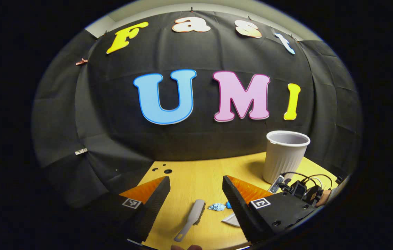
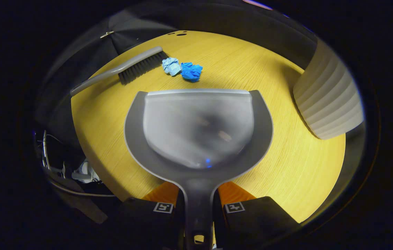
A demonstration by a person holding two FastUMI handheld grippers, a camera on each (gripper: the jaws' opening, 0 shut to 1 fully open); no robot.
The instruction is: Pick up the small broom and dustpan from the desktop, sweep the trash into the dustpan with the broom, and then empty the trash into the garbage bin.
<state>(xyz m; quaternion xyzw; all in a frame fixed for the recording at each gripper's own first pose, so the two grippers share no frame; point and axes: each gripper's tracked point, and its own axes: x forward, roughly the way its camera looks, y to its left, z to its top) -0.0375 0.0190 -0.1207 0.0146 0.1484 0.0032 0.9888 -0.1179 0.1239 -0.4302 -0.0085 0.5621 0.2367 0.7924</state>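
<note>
Both views are evenly lit from overhead, moderately bright on the yellow wood-grain desk point(image 1: 196, 180), dim toward the rims. Strong fisheye distortion bends the desk's edges and stretches the ribbed pale plastic bin point(image 2: 328, 100) in the right gripper view. The grey plastic dustpan point(image 2: 198, 125) carries soft glare and blurred reflections in its bowl. The bin casts a soft shadow on the desk's far right corner in the left gripper view.

- The left gripper point(image 1: 196, 203) hovers above the yellow wooden desk point(image 1: 196, 177), its fingers point(image 1: 154, 205) spread wide apart and holding nothing.
- The right gripper point(image 2: 198, 208) has both fingers point(image 2: 163, 208) pressed against the handle of the grey plastic dustpan point(image 2: 198, 128).
</note>
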